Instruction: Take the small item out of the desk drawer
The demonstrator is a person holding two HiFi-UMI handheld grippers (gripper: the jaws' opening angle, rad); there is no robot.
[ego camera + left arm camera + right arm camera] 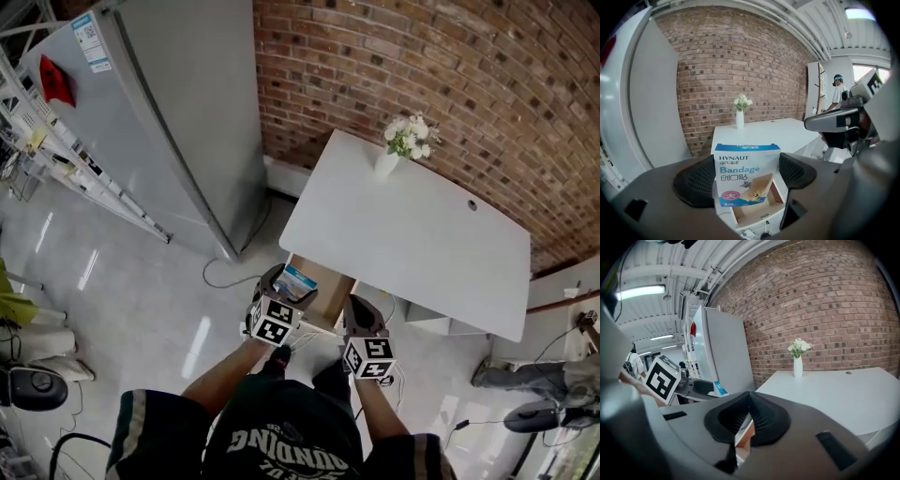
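Observation:
My left gripper [746,176] is shut on a blue and white bandage box [745,174], held upright between its black pads. In the head view the bandage box [298,279] hangs above the open wooden drawer [323,291] under the white desk [412,234]. The drawer [757,213] shows below the box, open, with a small metal bit at its front. My right gripper [749,420] is shut, pads together with nothing between them. It hovers just right of the drawer, right gripper [361,319] beside the left gripper [279,292].
A white vase of flowers [398,145] stands at the desk's far edge against the brick wall. A grey refrigerator [178,112] stands left of the desk. Cables lie on the floor [141,309]. An office chair base [534,412] sits at the right.

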